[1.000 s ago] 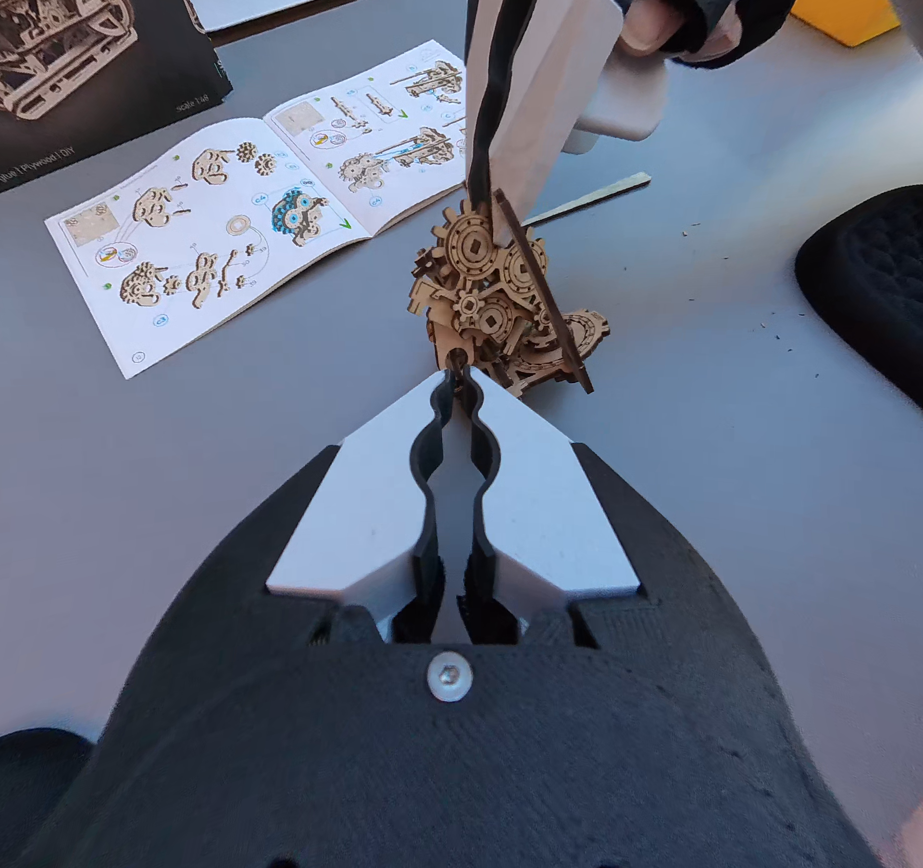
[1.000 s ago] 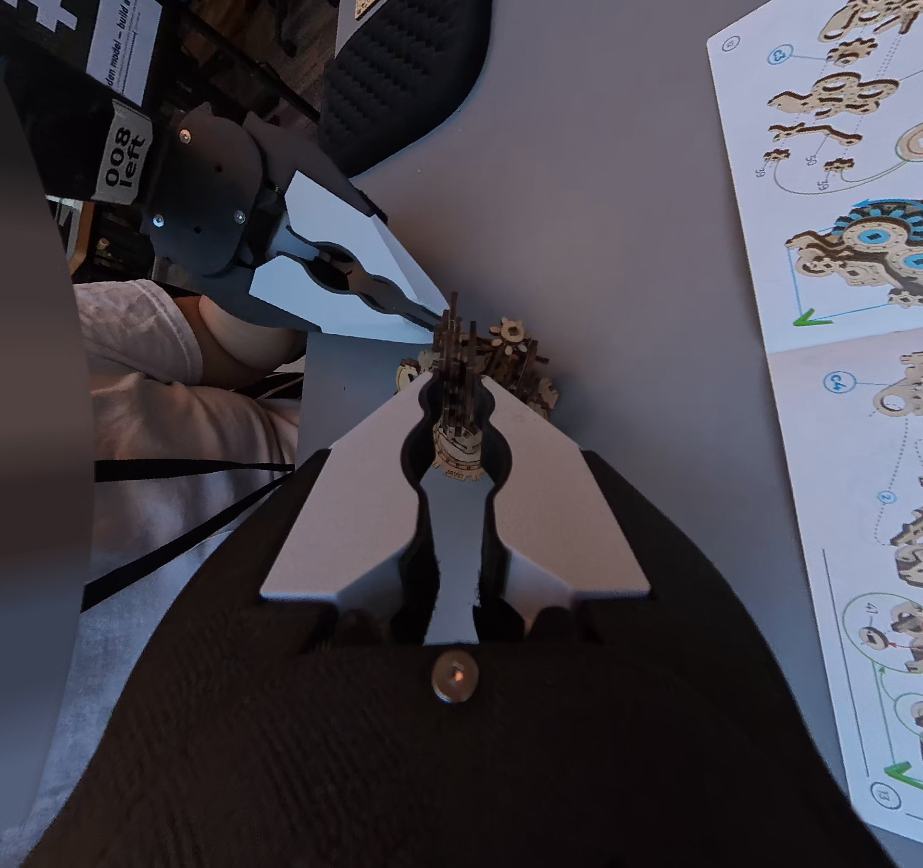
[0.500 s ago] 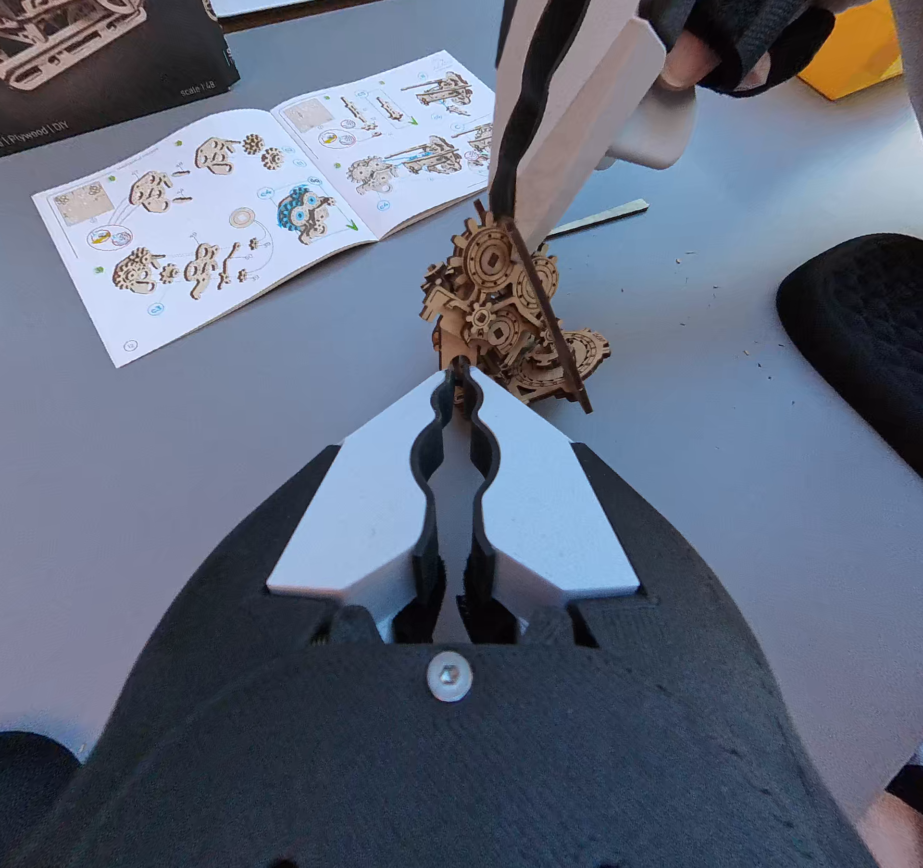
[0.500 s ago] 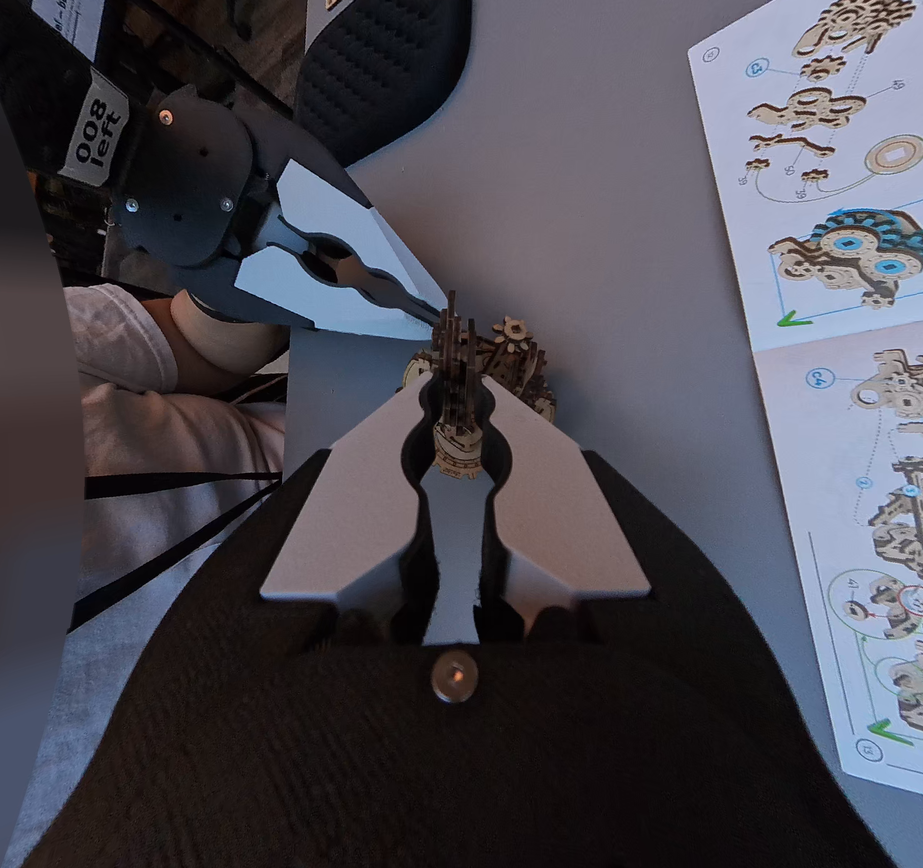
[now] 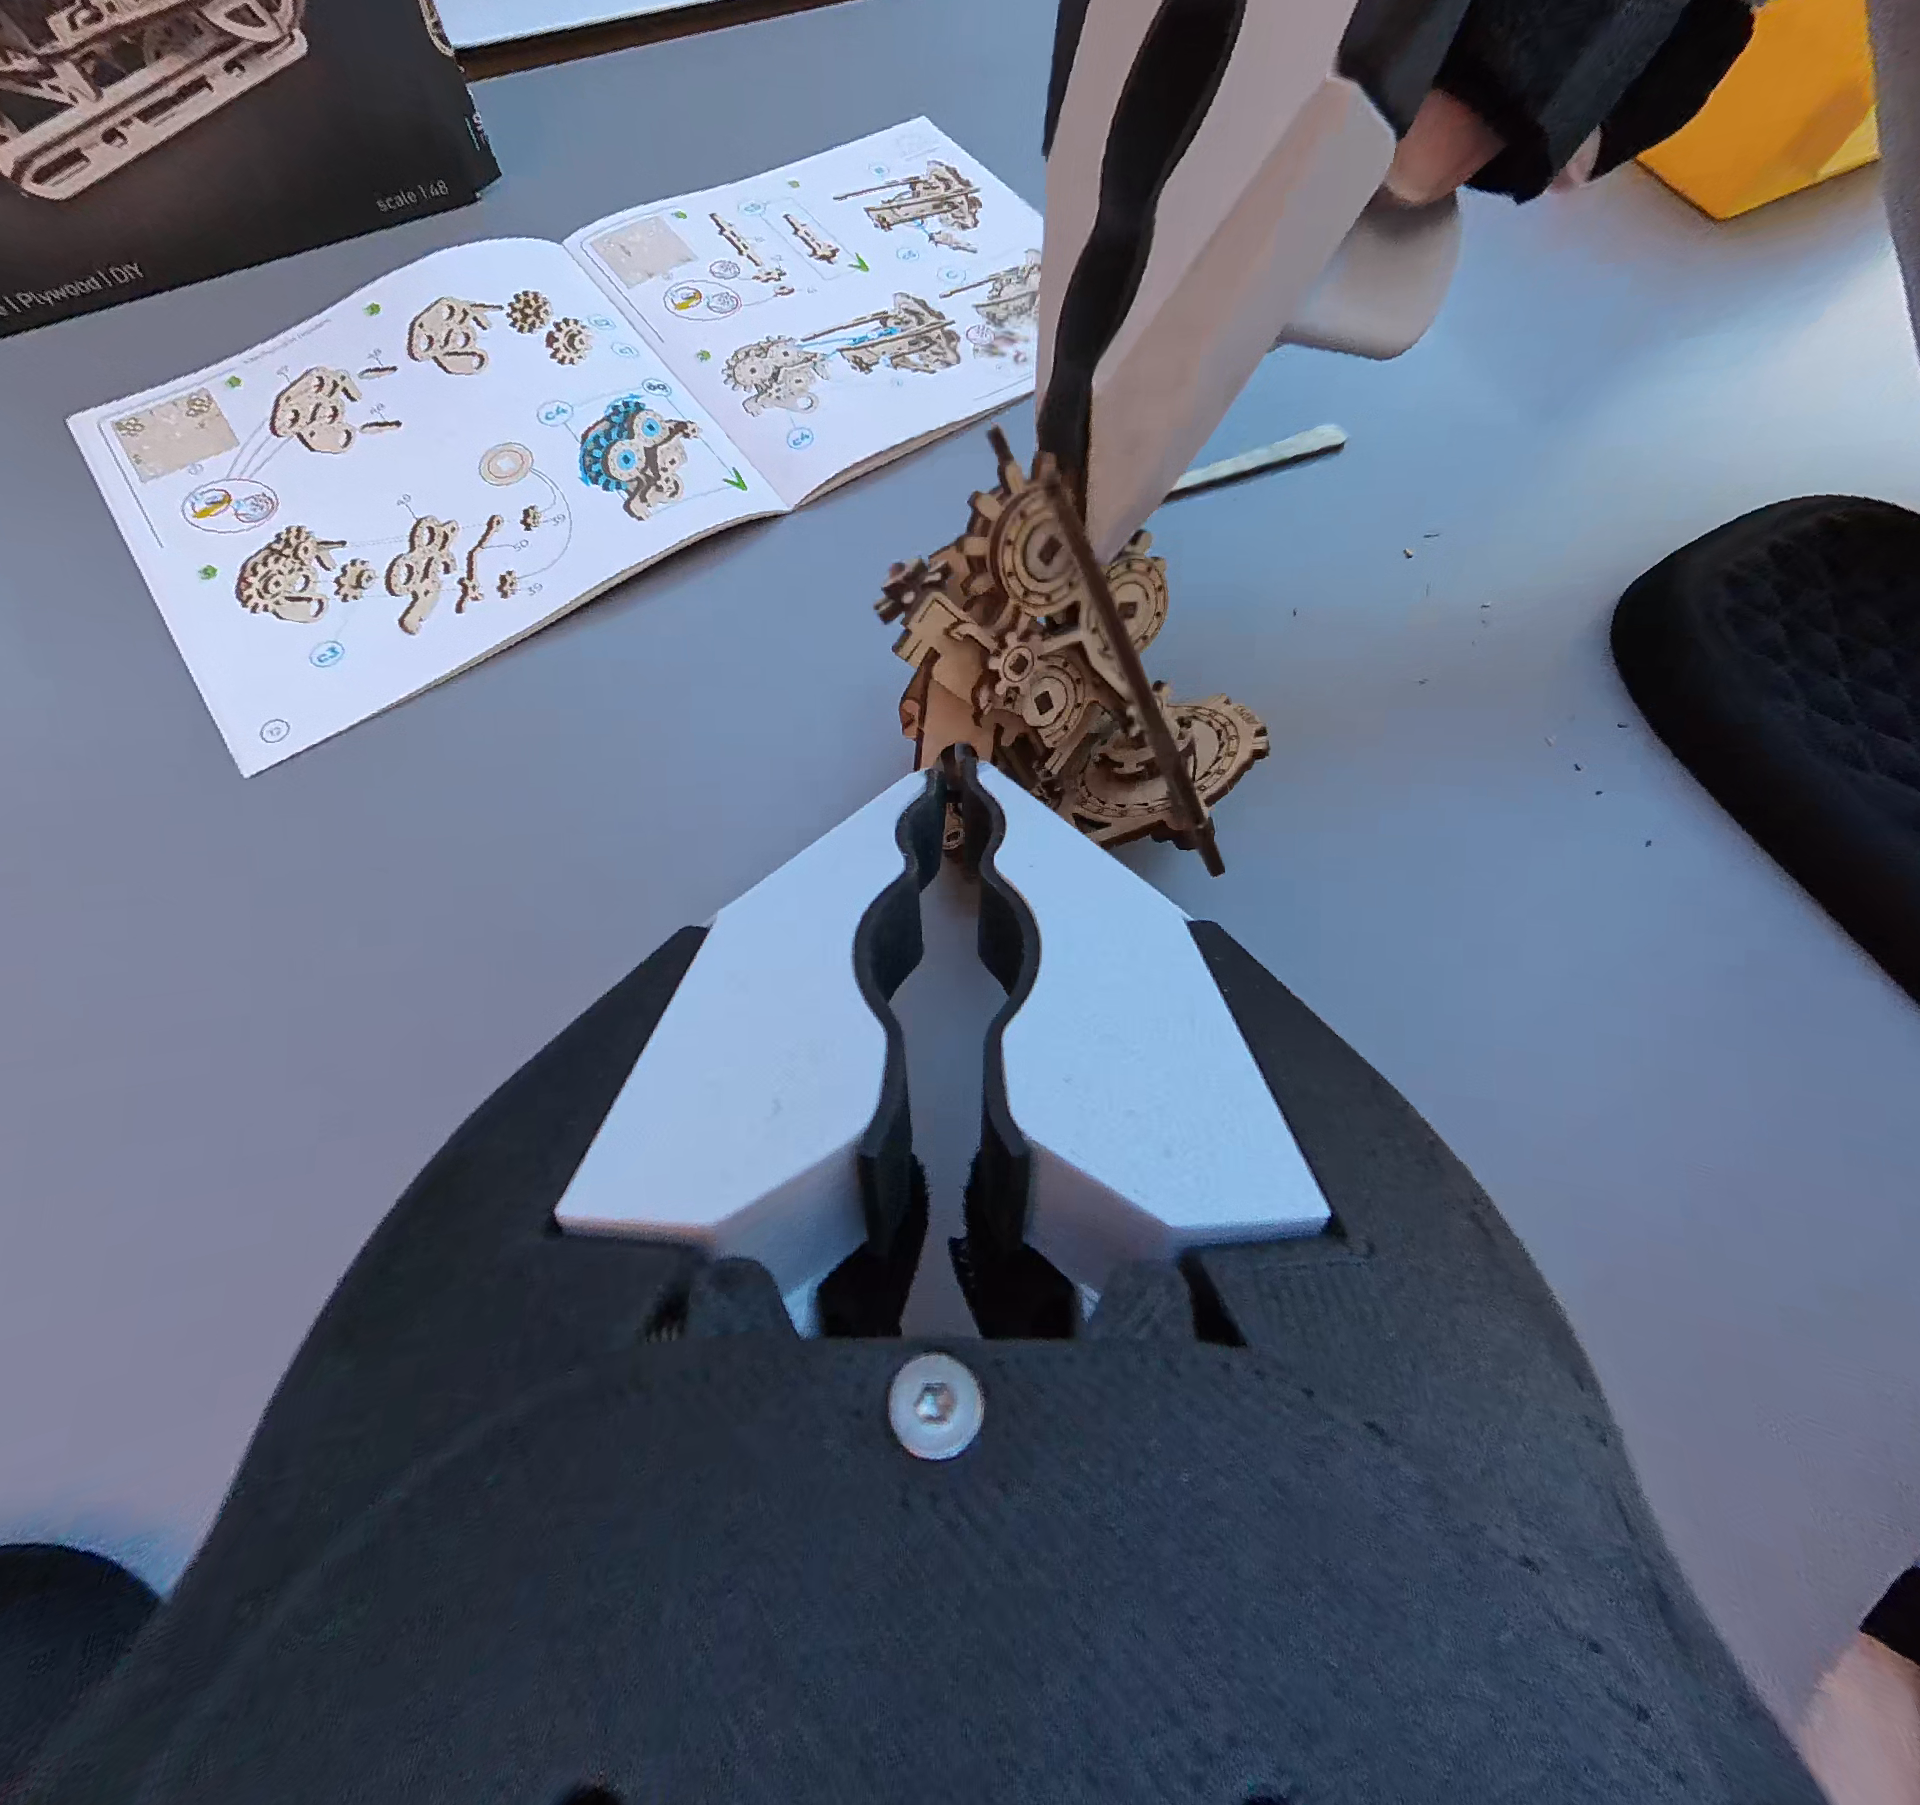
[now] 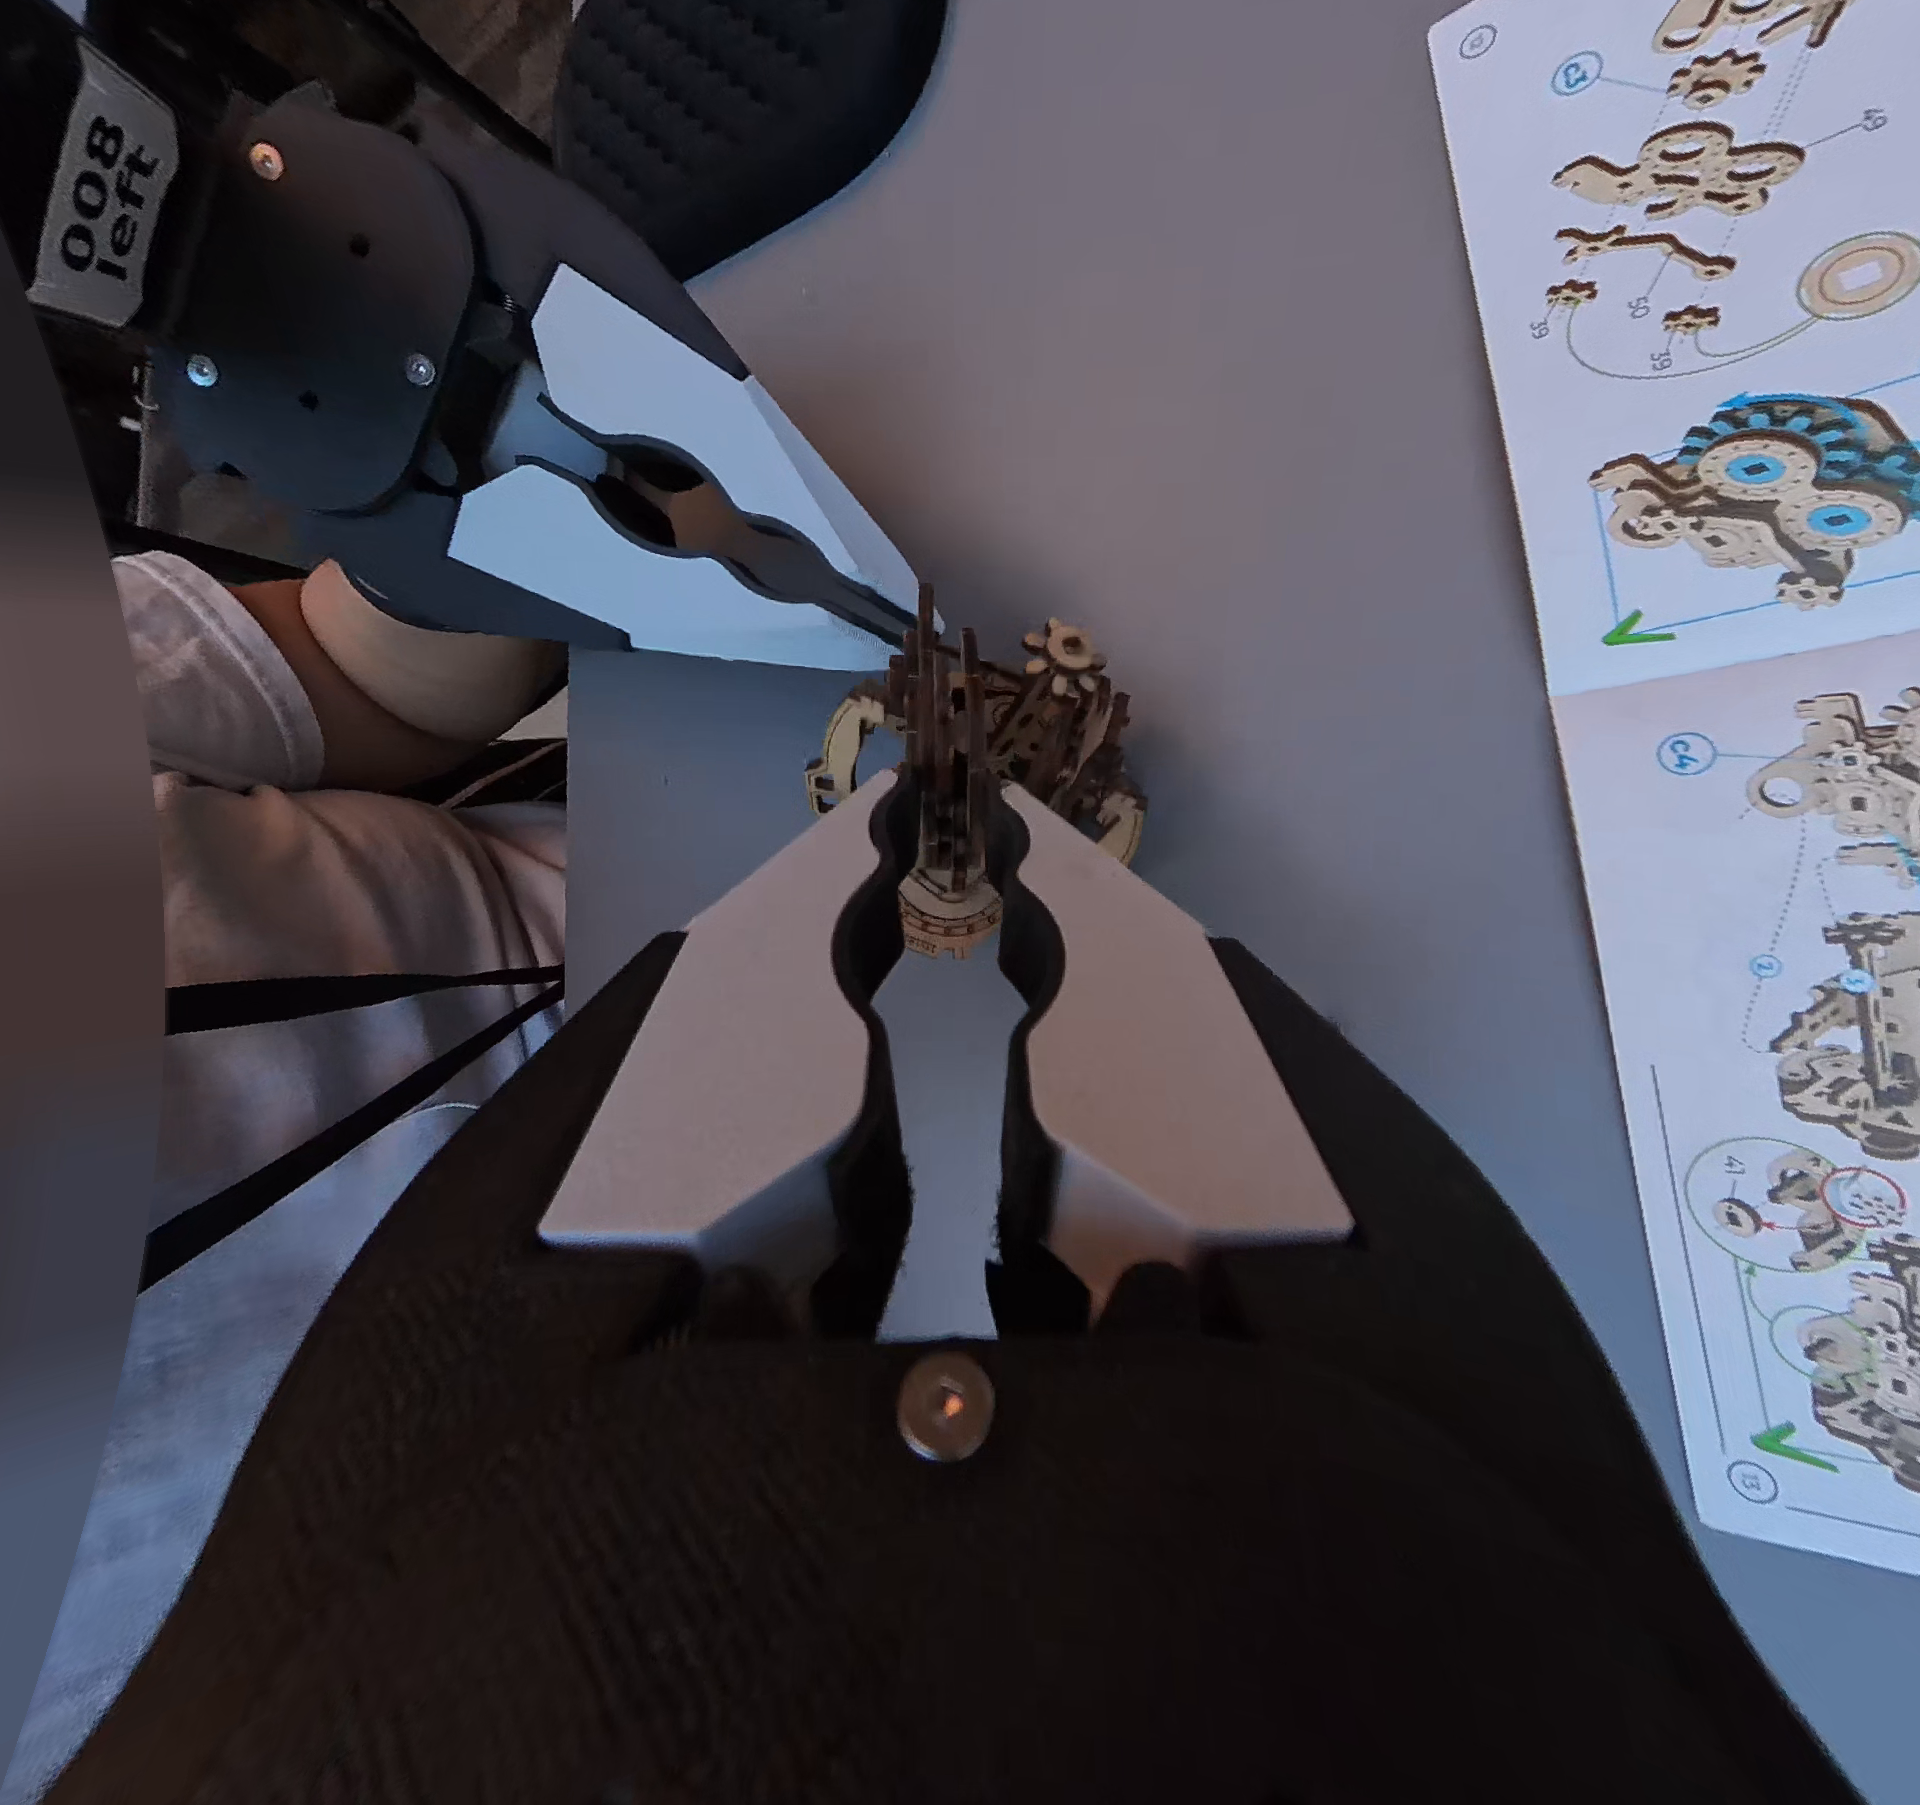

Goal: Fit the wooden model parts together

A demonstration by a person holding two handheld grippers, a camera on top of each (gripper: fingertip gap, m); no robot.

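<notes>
A small wooden model (image 5: 1039,675) of laser-cut gears and plates stands on the grey table (image 5: 416,924). My left gripper (image 5: 956,768) is low in front of it, its jaws closed on a thin edge at the model's near side. My right gripper (image 5: 1070,508) comes down from above and is shut on the model's upright plates. In the right wrist view the plates and a round part of the model (image 6: 945,924) sit between the right gripper (image 6: 940,799) fingers. There the left gripper (image 6: 914,633) pinches the model's far edge from the left.
An open instruction booklet (image 5: 468,467) lies left of the model and shows in the right wrist view (image 6: 1714,612). A black box (image 5: 156,93) is at the far left. A black pad (image 5: 1787,695), a thin wooden stick (image 5: 1257,456) and a yellow object (image 5: 1766,124) are on the right. Left tips to right tips: about 4 cm.
Both grippers stay shut on the model. The right gripper has leaned a little to the right and the model has shifted slightly with it.
</notes>
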